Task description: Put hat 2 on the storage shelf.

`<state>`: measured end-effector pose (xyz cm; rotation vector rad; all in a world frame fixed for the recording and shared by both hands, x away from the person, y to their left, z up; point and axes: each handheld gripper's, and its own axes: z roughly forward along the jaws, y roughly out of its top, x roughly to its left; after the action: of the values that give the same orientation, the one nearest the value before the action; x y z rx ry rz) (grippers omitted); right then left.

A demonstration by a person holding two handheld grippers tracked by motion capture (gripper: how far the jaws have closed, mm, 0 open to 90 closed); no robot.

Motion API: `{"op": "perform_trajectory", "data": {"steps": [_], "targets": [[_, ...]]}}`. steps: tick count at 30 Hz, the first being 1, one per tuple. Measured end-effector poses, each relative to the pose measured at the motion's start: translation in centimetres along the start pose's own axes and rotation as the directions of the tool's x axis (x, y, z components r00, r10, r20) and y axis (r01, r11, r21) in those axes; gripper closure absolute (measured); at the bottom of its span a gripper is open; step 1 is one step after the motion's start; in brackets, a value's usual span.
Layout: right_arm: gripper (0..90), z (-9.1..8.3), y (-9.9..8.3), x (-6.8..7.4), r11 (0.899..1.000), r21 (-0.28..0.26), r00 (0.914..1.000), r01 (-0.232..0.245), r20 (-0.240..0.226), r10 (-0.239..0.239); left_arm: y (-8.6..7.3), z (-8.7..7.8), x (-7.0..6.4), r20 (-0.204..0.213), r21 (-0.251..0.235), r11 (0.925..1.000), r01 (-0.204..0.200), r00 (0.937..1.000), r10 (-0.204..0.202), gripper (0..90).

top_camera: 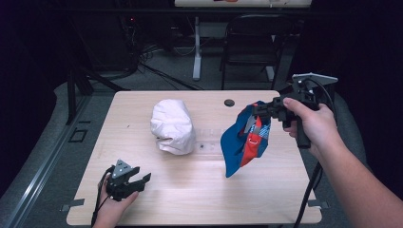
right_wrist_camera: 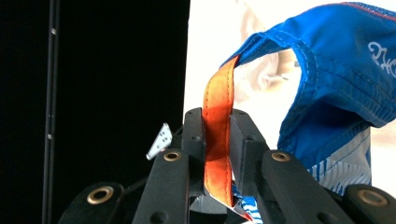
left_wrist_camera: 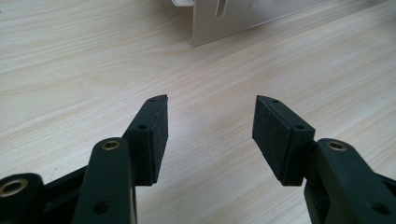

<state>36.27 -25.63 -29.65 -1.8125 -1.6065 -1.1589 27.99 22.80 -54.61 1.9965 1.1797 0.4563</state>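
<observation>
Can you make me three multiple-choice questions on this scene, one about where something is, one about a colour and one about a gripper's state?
1. Where does the white bundle lie?
A. on the table, between the grippers
B. on the floor
C. in the left gripper

2. What colour is the strap in the right gripper?
A. green
B. orange
C. black

3. How does the left gripper stand?
A. shut on cloth
B. open, holding nothing
C. shut on the strap

Answers: 1 A, it rests on the table top; 2 B, an orange band sits between the jaws; 3 B, bare wood shows between its pads.
</observation>
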Motion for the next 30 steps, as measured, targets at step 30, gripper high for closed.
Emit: {"op": "perform_trajectory", "data": {"steps": [30], "targets": [[78.1, 3.5, 6.6, 2.4, 0.997, -0.079, 1.0000, -0.003, -0.005, 0.002, -0.1, 0.1, 0.4, 0.003, 0.006, 1.0000, 0.002, 1.0000, -0.002, 45.9]]}}
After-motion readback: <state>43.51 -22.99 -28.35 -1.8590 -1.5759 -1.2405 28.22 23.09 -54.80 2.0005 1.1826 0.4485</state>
